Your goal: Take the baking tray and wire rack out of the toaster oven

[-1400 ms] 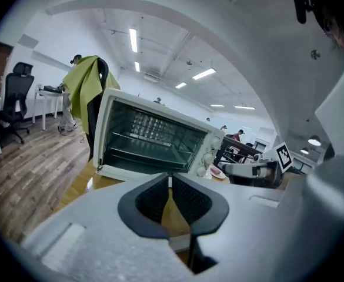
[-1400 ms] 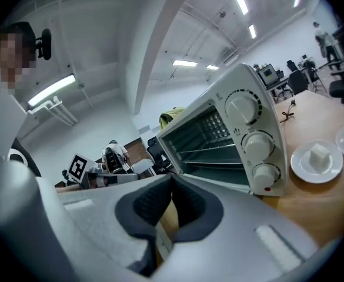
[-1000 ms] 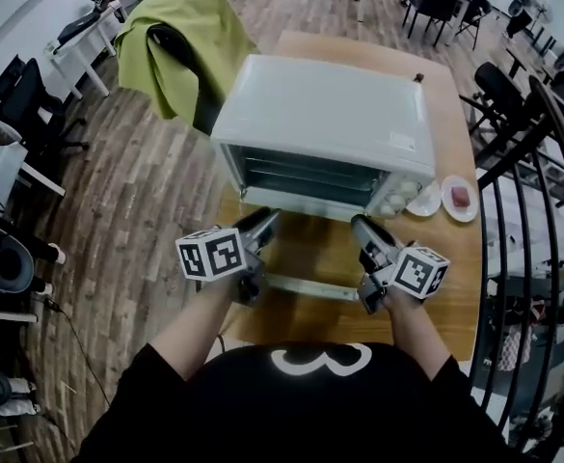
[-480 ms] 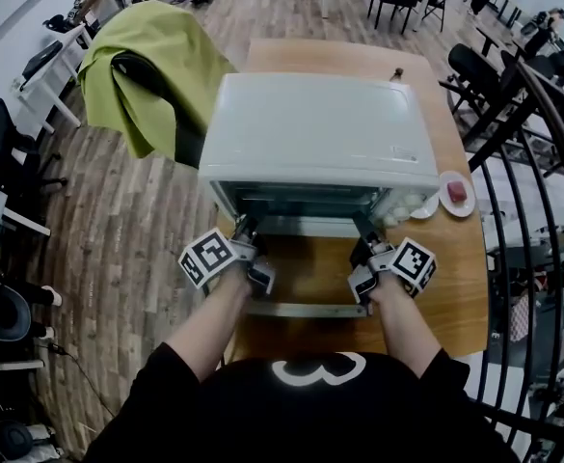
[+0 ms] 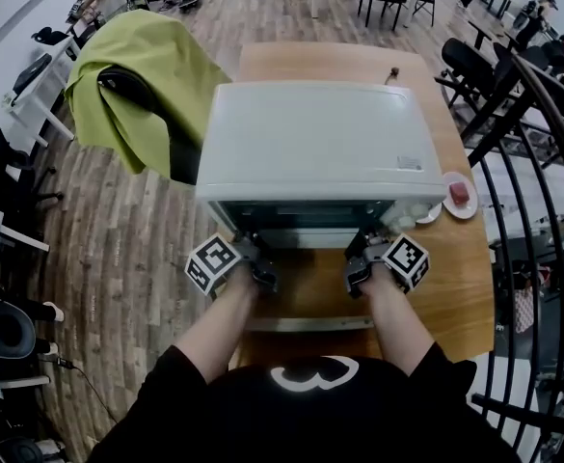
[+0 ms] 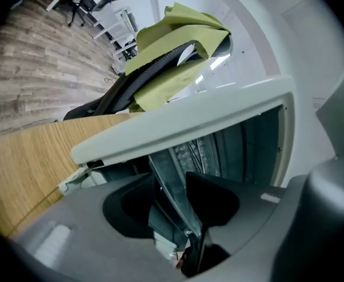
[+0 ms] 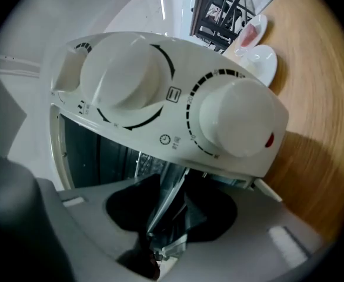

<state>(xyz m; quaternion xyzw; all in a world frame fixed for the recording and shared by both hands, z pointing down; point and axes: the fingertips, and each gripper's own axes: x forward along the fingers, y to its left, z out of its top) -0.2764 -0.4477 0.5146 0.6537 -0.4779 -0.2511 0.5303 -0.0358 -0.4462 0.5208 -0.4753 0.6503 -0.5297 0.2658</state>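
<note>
The white toaster oven [image 5: 320,143] stands on the wooden table [image 5: 455,287] with its door folded down towards me, handle [image 5: 306,324] nearest. Both grippers reach into its mouth. The left gripper [image 5: 253,258] [image 6: 172,201] has the baking tray's thin metal rim [image 6: 174,187] between its jaws; they have just been closing a little and a gap still shows. The right gripper [image 5: 357,257] [image 7: 169,207] has just been opening and straddles the tray's other rim [image 7: 163,201], pads apart from it. Wires of the rack [image 6: 198,154] show deeper inside.
Two white knobs [image 7: 122,75] [image 7: 236,119] sit right above the right gripper. Two small plates [image 5: 460,196] lie on the table to the oven's right. A chair draped in green cloth [image 5: 137,75] stands at the left, and a black railing [image 5: 542,162] at the right.
Both grippers have moved forward from over the folded-down door into the oven's mouth and rolled, and the tray's rims have come between their jaws. The right jaws stand wider than before.
</note>
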